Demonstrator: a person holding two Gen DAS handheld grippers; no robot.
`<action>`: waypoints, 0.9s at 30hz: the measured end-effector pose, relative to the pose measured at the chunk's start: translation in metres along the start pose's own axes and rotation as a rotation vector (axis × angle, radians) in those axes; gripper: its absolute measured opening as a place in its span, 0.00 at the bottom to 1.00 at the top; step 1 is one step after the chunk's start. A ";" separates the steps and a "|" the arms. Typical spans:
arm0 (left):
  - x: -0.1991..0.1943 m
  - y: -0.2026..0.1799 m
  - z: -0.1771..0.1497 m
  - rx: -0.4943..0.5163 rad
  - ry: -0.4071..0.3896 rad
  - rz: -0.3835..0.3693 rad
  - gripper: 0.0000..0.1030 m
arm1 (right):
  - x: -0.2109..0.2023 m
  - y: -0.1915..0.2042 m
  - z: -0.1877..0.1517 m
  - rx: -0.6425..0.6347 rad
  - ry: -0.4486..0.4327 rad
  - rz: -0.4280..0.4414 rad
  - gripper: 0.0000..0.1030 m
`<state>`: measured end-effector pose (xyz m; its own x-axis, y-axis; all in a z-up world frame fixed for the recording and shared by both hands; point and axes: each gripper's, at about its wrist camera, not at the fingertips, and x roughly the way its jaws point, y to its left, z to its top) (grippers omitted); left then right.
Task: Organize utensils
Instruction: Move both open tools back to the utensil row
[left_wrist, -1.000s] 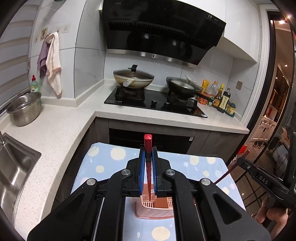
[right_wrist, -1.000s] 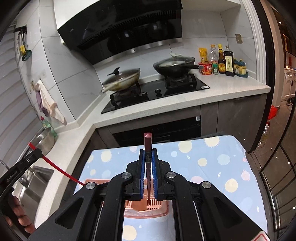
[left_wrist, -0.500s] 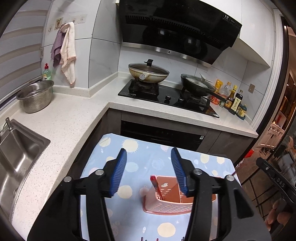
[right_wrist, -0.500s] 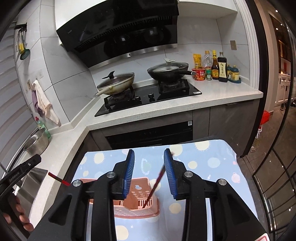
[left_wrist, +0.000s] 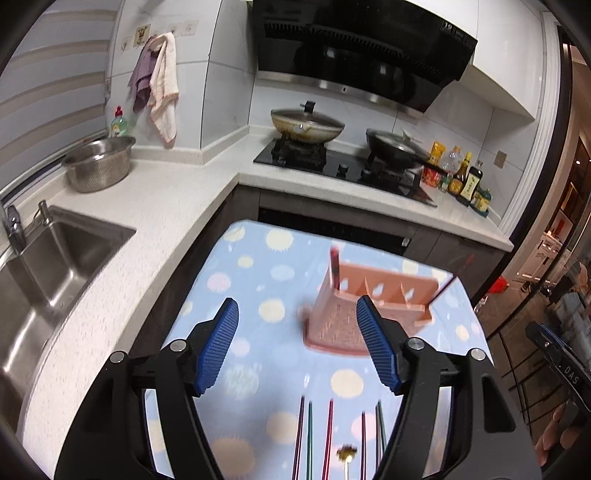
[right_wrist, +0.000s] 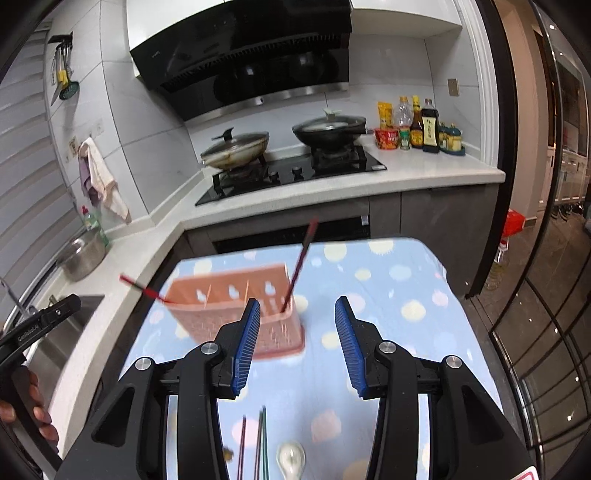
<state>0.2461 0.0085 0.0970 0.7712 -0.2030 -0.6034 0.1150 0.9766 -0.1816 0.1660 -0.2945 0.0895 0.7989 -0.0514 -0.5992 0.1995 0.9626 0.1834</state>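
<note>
A pink utensil holder stands on the blue dotted tablecloth. A red chopstick leans out of its left end. A dark red chopstick leans in its right end. My left gripper hangs in front of the holder, jaws opening, nothing between them. My right gripper is likewise back from the holder, jaws opening and empty. Several loose chopsticks and a spoon lie near the front edge.
A white counter wraps around the left and back, with a steel sink, a steel bowl, a hob with two pans and sauce bottles. A hand holds the other gripper at each view's edge.
Both grippers have opened and let go of their chopsticks, which now stand in the pink holder. Both have drawn back from the holder, bringing the loose utensils into view.
</note>
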 end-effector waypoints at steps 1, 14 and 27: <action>-0.002 0.002 -0.009 -0.002 0.018 -0.003 0.61 | -0.003 -0.001 -0.009 0.002 0.012 -0.001 0.41; -0.011 0.021 -0.131 -0.004 0.211 -0.001 0.61 | -0.014 -0.016 -0.135 0.005 0.234 -0.019 0.41; -0.006 0.026 -0.217 0.049 0.359 -0.002 0.59 | -0.020 -0.014 -0.184 -0.002 0.305 -0.023 0.41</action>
<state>0.1085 0.0200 -0.0721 0.5027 -0.2087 -0.8389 0.1528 0.9766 -0.1514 0.0429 -0.2581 -0.0450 0.5871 0.0089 -0.8095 0.2140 0.9627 0.1657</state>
